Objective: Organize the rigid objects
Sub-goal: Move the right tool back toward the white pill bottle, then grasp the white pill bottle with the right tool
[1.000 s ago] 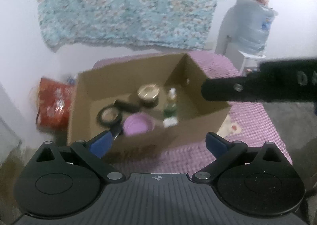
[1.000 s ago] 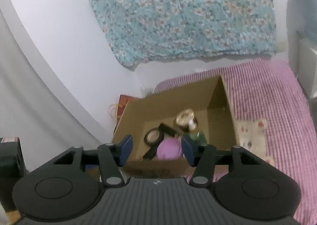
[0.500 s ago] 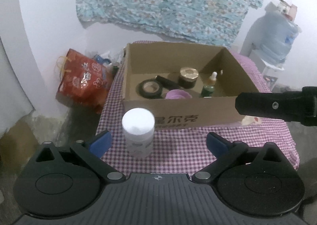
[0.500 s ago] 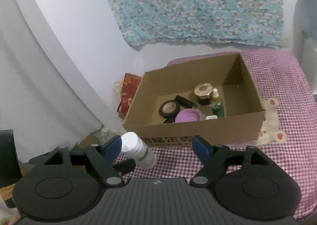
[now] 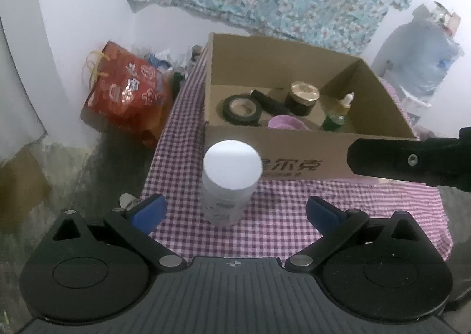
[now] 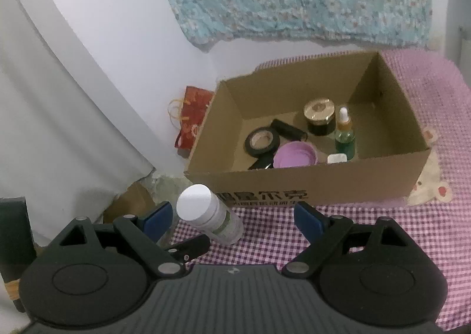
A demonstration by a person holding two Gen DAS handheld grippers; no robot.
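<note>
A white-capped white bottle (image 5: 229, 180) stands upright on the checked cloth in front of the cardboard box (image 5: 297, 154). My left gripper (image 5: 235, 210) is open and empty, its blue pads wide on either side of the bottle's base, not touching it. My right gripper (image 6: 232, 217) is open and empty, with the bottle (image 6: 206, 216) toward its left pad. The box (image 6: 312, 183) holds a tape roll (image 6: 262, 142), a purple lid (image 6: 295, 158), a gold-lidded jar (image 6: 320, 116), a green dropper bottle (image 6: 344, 133) and a black tube (image 6: 288, 129).
The purple checked cloth (image 5: 294, 216) covers the table, whose left edge drops to the floor. A red bag (image 5: 126, 92) and clutter lie on the floor at left. A water jug (image 5: 418, 48) stands at the right. The right gripper's body (image 5: 412, 161) crosses the left view.
Both grippers have drawn back from over the box and lowered toward the near edge. The white bottle has come into view and now sits between the left gripper's pads.
</note>
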